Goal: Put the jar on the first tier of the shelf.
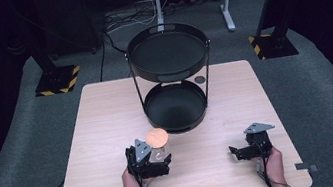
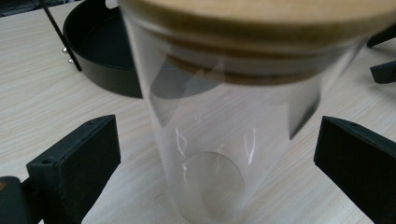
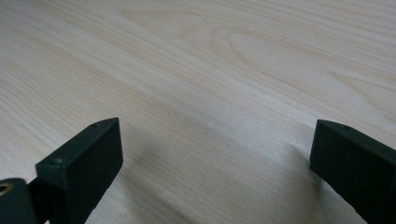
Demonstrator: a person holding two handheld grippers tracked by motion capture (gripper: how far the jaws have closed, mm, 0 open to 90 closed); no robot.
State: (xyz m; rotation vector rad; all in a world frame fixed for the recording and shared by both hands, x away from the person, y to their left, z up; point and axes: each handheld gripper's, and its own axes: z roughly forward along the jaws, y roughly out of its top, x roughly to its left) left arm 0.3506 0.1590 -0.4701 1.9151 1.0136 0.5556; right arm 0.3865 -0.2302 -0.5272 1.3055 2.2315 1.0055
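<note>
Here the left gripper (image 1: 161, 161) sits low on the table (image 1: 100, 134), its jaws spread wide around a glass jar (image 2: 219, 140) with a wooden lid (image 1: 156, 137), neither jaw touching the glass. The jar stands upright just in front of the black two-tier tray stand (image 1: 170, 67). The right gripper (image 1: 237, 152), well apart, rests open and empty over bare wood, near the table's front edge.

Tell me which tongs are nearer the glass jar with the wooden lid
Left. The left tongs sit open around the glass jar, one jaw on each side with gaps showing. The right tongs are open over bare table, well off to the jar's right.
</note>
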